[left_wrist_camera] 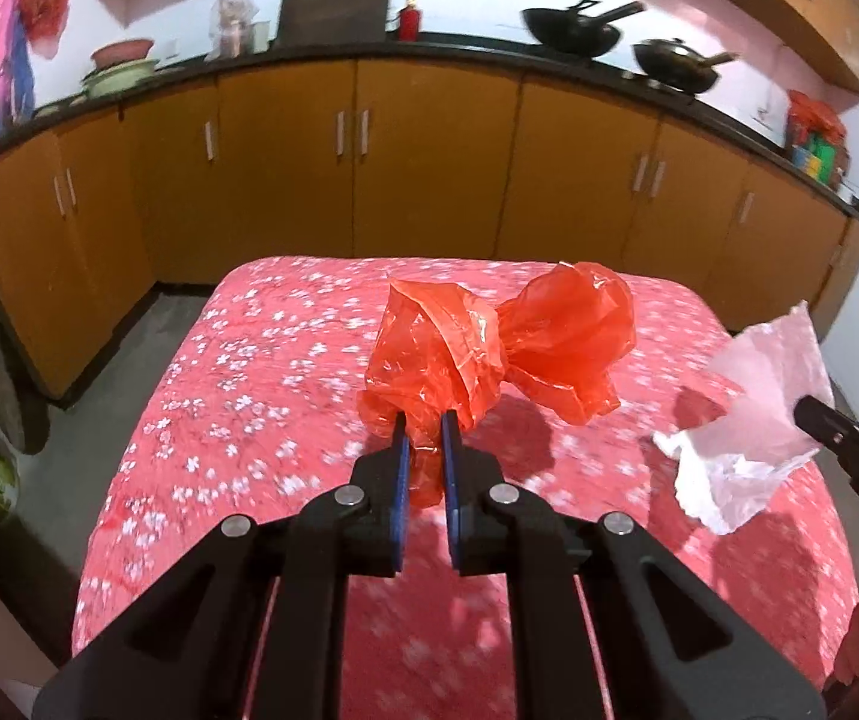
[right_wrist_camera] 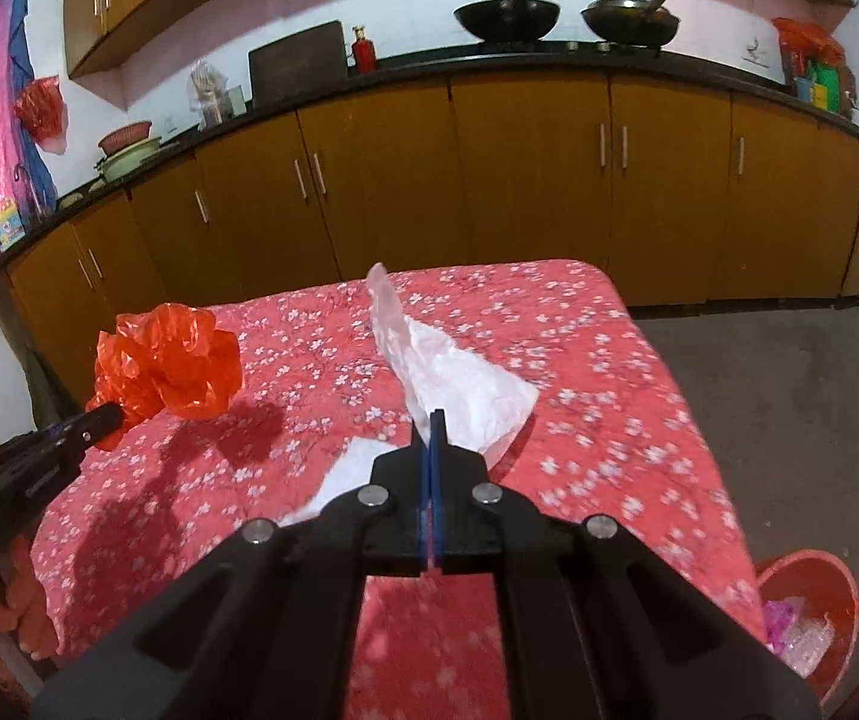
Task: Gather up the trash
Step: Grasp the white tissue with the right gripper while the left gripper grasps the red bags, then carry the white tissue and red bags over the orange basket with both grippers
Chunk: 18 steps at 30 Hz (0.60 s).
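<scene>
- My left tongs (left_wrist_camera: pixel 424 420) are clamped on the twisted neck of a crumpled red plastic bag (left_wrist_camera: pixel 489 348); the bag is held up above the bench.
- My right tongs (right_wrist_camera: pixel 433 420) are pinched tight on a crumpled white paper sheet (right_wrist_camera: pixel 459 384), also lifted clear.
- Below: bench under a red floral cloth (right_wrist_camera: pixel 609 396). Another bit of white sheet seems to lie near my right tongs, partly hidden.
- Red plastic bucket (right_wrist_camera: pixel 813 588) on the floor, right of the bench, already holding some waste. Likely drop target.
- Plan: keep both grips firm, right load over the rim first, release only once inside.
- Risk: light film and paper may drift when dropped.
</scene>
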Motion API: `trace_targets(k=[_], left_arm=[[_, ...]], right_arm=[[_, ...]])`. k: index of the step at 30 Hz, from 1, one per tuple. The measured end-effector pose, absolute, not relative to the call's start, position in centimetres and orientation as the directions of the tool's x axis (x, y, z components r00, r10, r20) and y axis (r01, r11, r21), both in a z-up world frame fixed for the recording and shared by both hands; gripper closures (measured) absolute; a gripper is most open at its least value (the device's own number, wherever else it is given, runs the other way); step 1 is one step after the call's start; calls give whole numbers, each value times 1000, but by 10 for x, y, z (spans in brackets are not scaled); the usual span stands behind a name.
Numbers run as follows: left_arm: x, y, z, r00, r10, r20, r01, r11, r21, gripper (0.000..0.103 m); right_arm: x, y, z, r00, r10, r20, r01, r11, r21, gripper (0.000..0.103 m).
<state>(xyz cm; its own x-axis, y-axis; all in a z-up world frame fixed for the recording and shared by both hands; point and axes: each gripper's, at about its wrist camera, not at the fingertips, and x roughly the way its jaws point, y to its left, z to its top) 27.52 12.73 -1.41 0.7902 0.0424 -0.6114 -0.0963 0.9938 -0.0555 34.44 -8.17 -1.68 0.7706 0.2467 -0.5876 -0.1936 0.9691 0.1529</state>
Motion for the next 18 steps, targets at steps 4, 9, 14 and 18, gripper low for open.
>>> trace_targets(k=[4, 9, 14, 18], left_arm=[[257, 105, -5, 799, 22, -601, -61, 997, -44, 93], [240, 74, 0, 800, -5, -601, -23, 999, -40, 93], [228, 41, 5, 802, -39, -596, 30, 999, -25, 93], [224, 13, 7, 806, -64, -589, 71, 997, -11, 93]], right_arm=[[322, -105, -9, 779, 246, -576, -178, 969, 174, 100], [294, -141, -1, 790, 244, -562, -156, 967, 201, 101], [276, -180, 5, 809, 211, -549, -118, 972, 201, 101], [264, -208, 7, 824, 170, -541, -73, 978, 197, 101]])
